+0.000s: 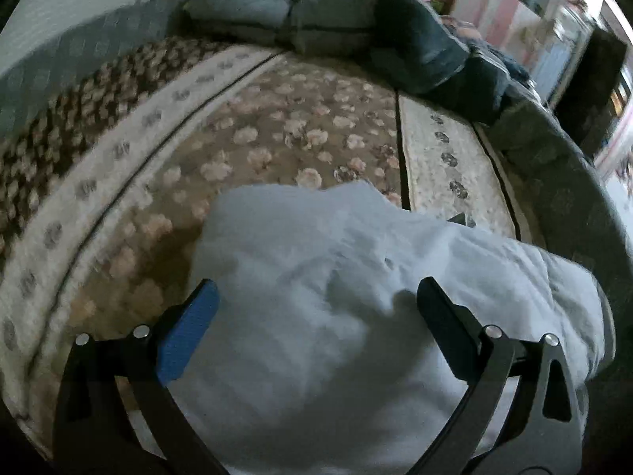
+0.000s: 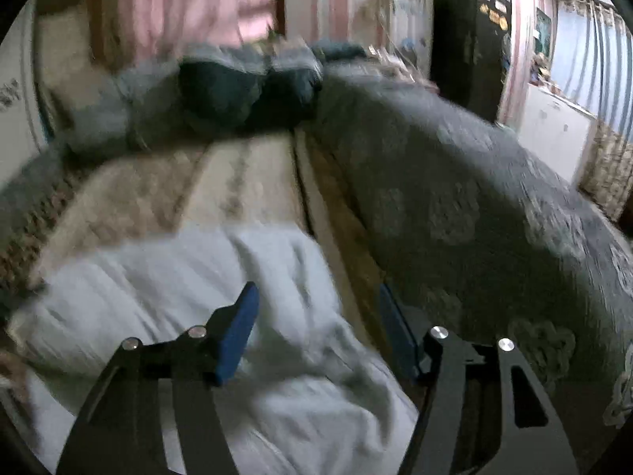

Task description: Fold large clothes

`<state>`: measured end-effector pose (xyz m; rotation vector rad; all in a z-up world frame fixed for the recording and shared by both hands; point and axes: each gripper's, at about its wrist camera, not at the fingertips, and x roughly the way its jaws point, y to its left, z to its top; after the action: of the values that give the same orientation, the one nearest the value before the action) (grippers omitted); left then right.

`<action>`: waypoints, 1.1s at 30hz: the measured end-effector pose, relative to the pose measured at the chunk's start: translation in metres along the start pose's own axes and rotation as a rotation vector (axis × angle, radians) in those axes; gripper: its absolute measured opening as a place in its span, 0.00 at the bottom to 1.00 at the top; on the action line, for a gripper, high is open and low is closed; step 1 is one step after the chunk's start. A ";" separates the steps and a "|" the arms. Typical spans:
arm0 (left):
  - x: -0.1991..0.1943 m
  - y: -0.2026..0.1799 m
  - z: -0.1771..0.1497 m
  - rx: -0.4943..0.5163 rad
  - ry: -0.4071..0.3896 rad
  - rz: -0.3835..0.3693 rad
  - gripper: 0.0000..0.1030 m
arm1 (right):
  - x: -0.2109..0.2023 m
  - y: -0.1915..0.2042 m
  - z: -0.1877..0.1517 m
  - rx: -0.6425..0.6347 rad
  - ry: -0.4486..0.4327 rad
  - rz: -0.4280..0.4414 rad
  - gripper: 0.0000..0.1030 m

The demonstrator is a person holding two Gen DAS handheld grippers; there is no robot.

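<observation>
A white garment [image 1: 336, 245] lies rumpled on a floral-patterned cover [image 1: 277, 134]. My left gripper [image 1: 316, 289] hovers just over it, jaws wide open, and neither blue pad [image 1: 190, 328] presses on the cloth. In the right wrist view the same white garment [image 2: 158, 277] spreads to the lower left, its right edge falling along a seam in the bedding. My right gripper [image 2: 318, 293] stands open above that edge, with nothing pinched between its fingers [image 2: 237, 332].
A heap of grey and dark blue bedding or clothes [image 1: 336, 12] [image 2: 221, 91] is piled at the far end. A dark grey patterned blanket [image 2: 455, 198] covers the right side. Pink curtains [image 2: 190, 8] and a dark cabinet [image 2: 455, 31] stand behind.
</observation>
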<state>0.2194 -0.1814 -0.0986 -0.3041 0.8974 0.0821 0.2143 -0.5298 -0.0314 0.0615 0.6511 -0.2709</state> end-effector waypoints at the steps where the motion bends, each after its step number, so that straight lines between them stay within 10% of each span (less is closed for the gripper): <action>1: 0.004 -0.002 -0.001 -0.017 0.008 -0.001 0.97 | 0.003 0.011 0.003 -0.017 -0.011 0.022 0.66; 9: 0.025 -0.031 -0.022 0.192 -0.039 0.185 0.97 | 0.083 0.061 -0.026 -0.033 0.153 0.071 0.99; 33: 0.051 -0.014 -0.037 0.386 0.119 0.148 0.97 | 0.140 0.056 -0.096 -0.158 0.345 0.088 0.98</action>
<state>0.2260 -0.2087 -0.1572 0.1189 1.0309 0.0260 0.2790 -0.4940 -0.1945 -0.0154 1.0085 -0.1235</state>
